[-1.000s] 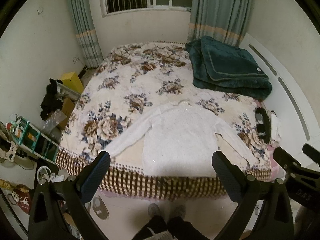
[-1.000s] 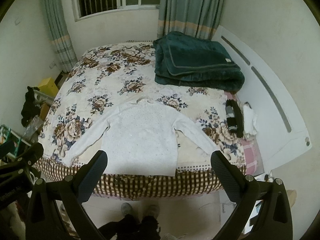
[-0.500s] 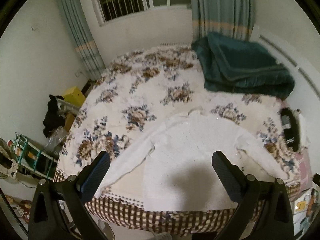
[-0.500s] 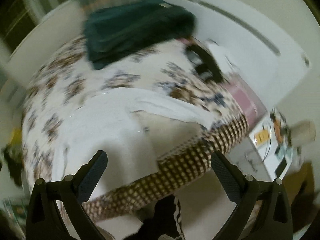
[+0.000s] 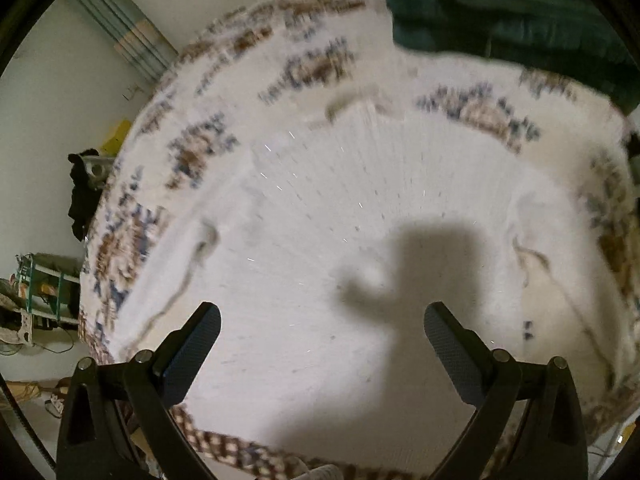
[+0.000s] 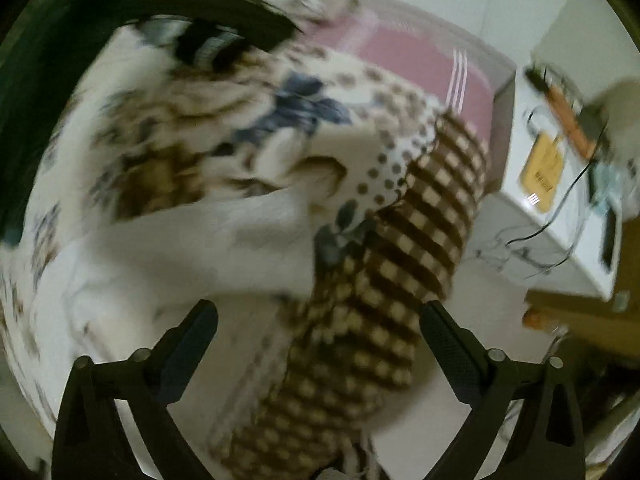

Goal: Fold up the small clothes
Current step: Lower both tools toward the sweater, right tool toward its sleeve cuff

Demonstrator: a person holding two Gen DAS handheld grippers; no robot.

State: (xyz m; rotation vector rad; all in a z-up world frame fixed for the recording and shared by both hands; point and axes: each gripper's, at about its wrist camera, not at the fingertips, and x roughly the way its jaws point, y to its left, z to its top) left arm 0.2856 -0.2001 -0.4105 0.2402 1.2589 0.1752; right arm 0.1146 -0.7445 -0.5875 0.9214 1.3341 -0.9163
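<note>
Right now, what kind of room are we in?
It looks like a bedroom. There is a bed with a flowery bedspread, a folded dark green blanket on it, and striped curtains by the wall. A white sweater lies spread on the bed.

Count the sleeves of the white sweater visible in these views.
2. On the white sweater, the left sleeve runs toward the bed's near-left edge; the right sleeve ends near the bed's checkered corner. Blur may hide folds.
</note>
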